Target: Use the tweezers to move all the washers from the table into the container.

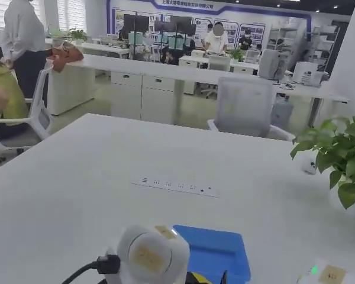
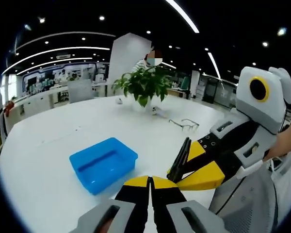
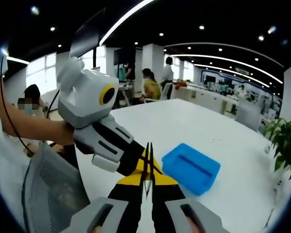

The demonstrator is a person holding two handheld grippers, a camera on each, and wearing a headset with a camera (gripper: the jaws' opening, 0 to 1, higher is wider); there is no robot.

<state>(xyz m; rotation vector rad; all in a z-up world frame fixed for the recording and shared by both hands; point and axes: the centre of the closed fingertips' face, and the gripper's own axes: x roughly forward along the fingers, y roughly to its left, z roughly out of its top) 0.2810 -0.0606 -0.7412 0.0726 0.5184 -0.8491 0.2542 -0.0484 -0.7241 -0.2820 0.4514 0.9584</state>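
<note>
Yellow-tipped jaws of the left gripper [image 2: 149,178] stand pressed together in the left gripper view, with nothing seen between them. Just beside it, the right gripper [image 3: 146,178] has its jaws clamped narrow on the black tweezers [image 3: 146,158], whose thin legs rise straight up from between the yellow tips. In the left gripper view the same tweezers show as a dark sliver between that gripper's jaws, above the white table [image 1: 77,195]. The two grippers are close together, one crossing the front of the other.

Just past them, the blue container [image 2: 104,162] sits on the table, a shallow rectangular tray, its inside too blurred to read. In the head view it lies at the near edge, beside a gripper's white housing.

Farther along the tabletop a white power strip [image 1: 174,184] lies flush in the surface. A pair of glasses [image 2: 184,124] rests near a leafy potted plant [image 2: 143,85] toward the table's end. Beyond, a mesh-backed chair [image 1: 245,106] faces the table, and people stand and sit among desks in the office.
</note>
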